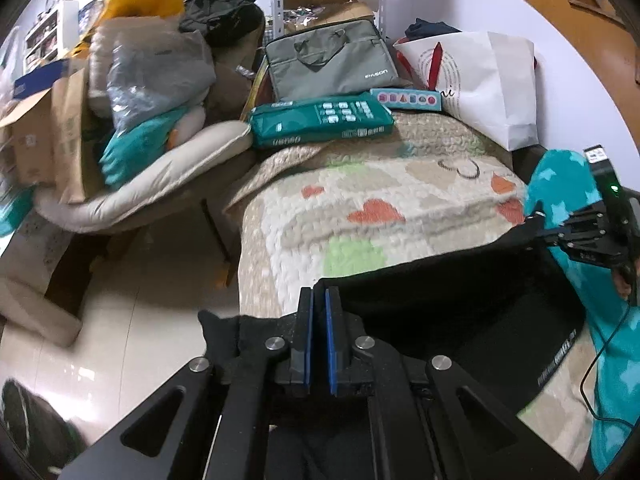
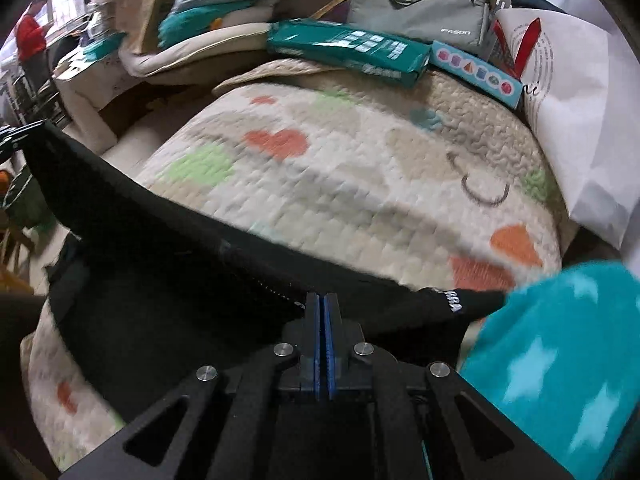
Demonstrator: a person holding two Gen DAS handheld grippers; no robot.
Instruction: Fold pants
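Black pants [image 1: 460,304] hang stretched between my two grippers above a quilted bed cover [image 1: 360,200]. My left gripper [image 1: 319,300] is shut on one corner of the pants' edge. My right gripper [image 2: 323,306] is shut on the other end of the same edge [image 2: 200,248], near white lettering on the cloth [image 2: 454,303]. In the left wrist view the right gripper [image 1: 536,220] shows at the far right, with the taut black edge running to it. In the right wrist view the left gripper [image 2: 16,136] shows at the far left. The cloth sags between them.
The cover [image 2: 360,184] has coloured hearts. At its far end lie a teal package [image 1: 320,120], a grey laptop bag [image 1: 332,64], a light-blue box [image 1: 406,99] and a white paper bag [image 1: 492,84]. A teal star-print sleeve [image 2: 540,360] is at right. Cluttered boxes and floor [image 1: 132,320] are at left.
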